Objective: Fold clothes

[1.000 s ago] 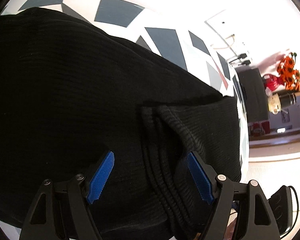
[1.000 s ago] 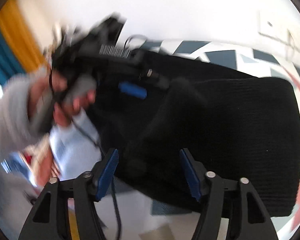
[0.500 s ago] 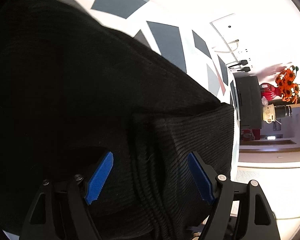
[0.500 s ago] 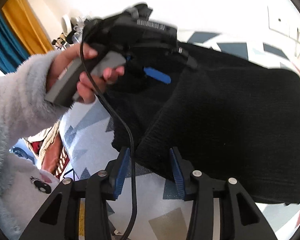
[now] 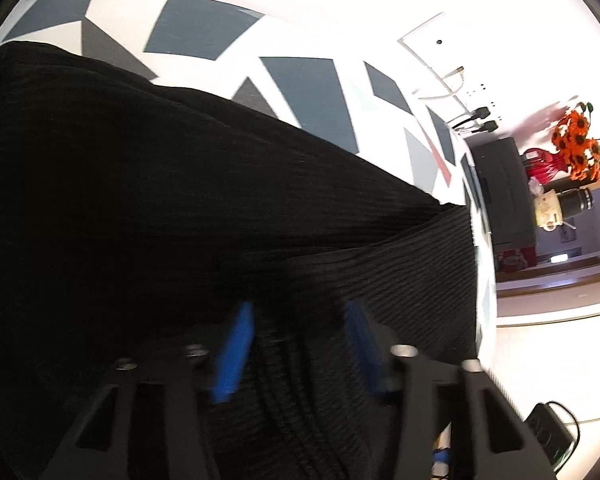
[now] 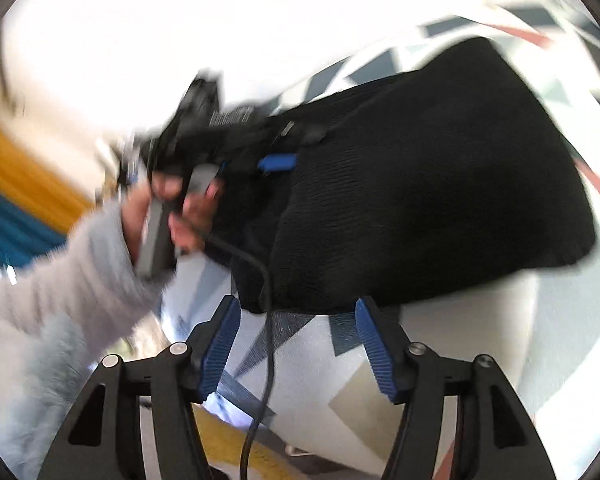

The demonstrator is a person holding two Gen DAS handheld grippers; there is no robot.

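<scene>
Across the right view, the left gripper (image 6: 278, 162) closes around the sweater (image 6: 420, 184); right gripper (image 6: 296, 344) opening, empty; only the left view shows flowers (image 5: 578, 148).

Black ribbed knit sweater (image 5: 180, 200) on a white cover (image 5: 308, 92) patterned with grey-blue shapes; blue gripper pads (image 6: 216, 344).

We see the black ribbed knit garment (image 5: 180, 200) lying on the white cloth with grey geometric patches (image 5: 308, 100). A folded ridge of it sits between the closing jaws of our left gripper (image 5: 296, 344). Beyond the cloth's far right edge stand a black box (image 5: 504, 192) and a red vase of orange flowers (image 5: 572, 152). Our right gripper (image 6: 296, 344), jaws opening, hangs at the garment's near edge, nothing between them, a black cable (image 6: 266, 320) running down between its fingers.
</scene>
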